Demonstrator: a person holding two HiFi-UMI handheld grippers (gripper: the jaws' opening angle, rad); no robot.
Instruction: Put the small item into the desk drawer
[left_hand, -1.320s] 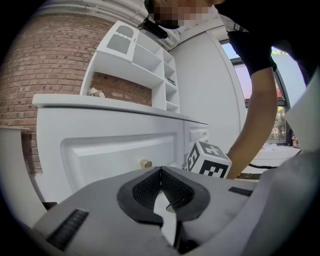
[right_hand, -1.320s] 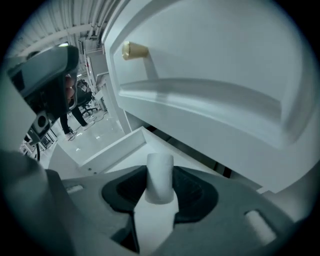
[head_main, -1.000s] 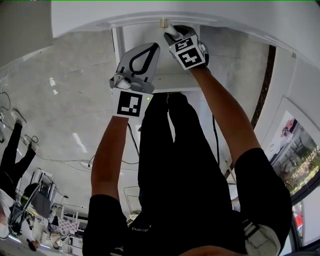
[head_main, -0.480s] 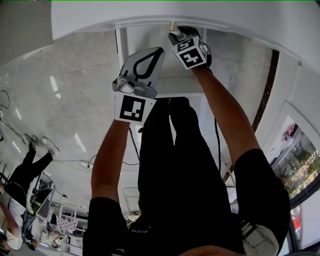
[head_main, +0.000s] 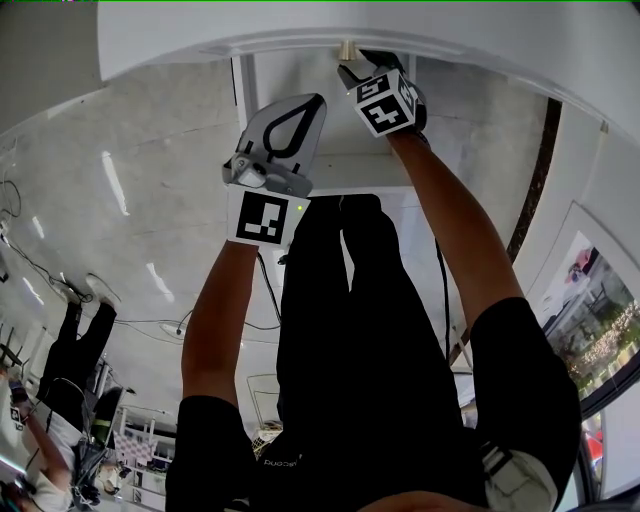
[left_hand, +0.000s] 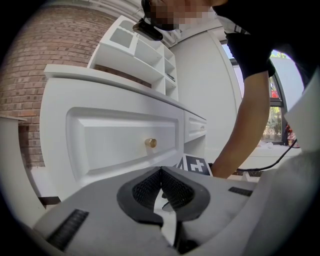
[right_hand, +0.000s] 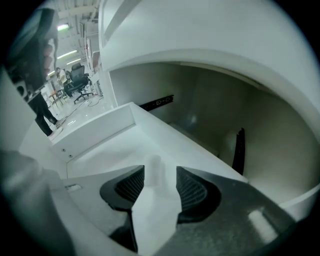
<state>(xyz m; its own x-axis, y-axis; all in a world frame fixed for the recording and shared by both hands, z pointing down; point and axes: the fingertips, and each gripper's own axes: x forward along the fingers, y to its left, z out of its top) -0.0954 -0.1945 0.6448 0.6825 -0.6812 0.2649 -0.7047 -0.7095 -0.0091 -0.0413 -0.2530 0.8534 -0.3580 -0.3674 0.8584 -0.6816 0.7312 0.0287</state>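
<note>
1. The item (right_hand: 152, 166), small, pale and blurred, stands between the jaws of the right gripper (right_hand: 160, 174). It is over the floor of the open drawer (right_hand: 102, 124), about midway between the side walls and toward the near edge.
2. Those jaws are opening. A clear gap shows between the item and the right-hand pad, and the item lies close against the other pad. Whether it touches that pad or already rests on the drawer floor, I cannot tell.
3. The drawer is white. Its far corner sits under the curved top of the desk (right_hand: 210, 35), and a black rail (right_hand: 157, 102) runs along the desk's inner wall just behind that corner.
4. The left gripper (left_hand: 161, 171) has its jaws pressed together with nothing between them. It is held out in front of the desk, apart from the drawer's inside, and faces a panelled front (left_hand: 115, 140) with a brass knob (left_hand: 150, 143) at its middle.
5. In the head view both grippers are raised toward the desk's front edge. The right one is closer in, its tip just beside the knob, and the left one is lower and to the left.
6. Below them are the person's legs (head_main: 340, 300) in black, on a pale grey floor (head_main: 130, 190).
</note>
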